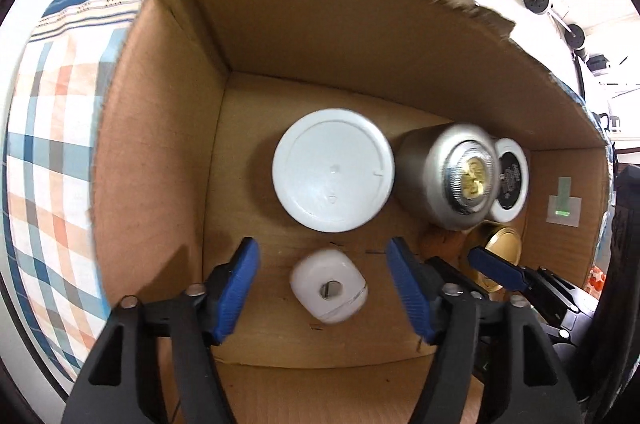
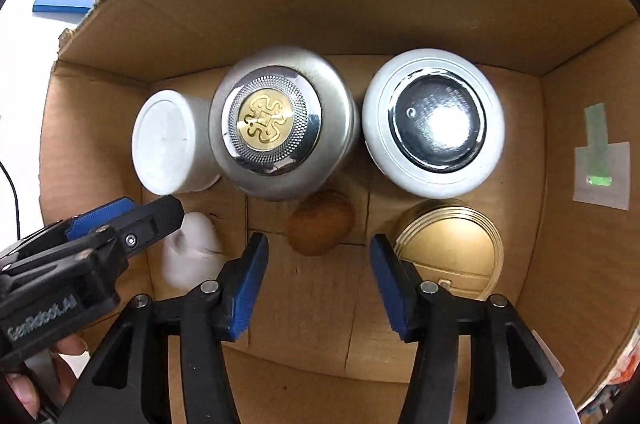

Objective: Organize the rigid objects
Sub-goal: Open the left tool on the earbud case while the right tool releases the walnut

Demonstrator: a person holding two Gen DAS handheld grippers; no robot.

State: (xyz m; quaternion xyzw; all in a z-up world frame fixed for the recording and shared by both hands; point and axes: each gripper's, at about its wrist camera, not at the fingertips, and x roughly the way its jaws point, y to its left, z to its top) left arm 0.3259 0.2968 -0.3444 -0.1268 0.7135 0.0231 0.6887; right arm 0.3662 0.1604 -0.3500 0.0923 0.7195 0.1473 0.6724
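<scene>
Six containers stand upright in the cardboard box [image 2: 120, 36]; silver jar [image 2: 280, 128] central.

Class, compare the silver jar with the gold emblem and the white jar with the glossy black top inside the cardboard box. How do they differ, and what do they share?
Colour: the silver jar has a metallic grey body; the white jar is pale and matte.
Top: the silver jar's carries a gold emblem in a textured chrome ring; the white jar's is a plain glossy black disc.
Place: in the right wrist view, the silver jar is left, the white jar right.
Shared: both round, upright, side by side in the cardboard box.
</scene>
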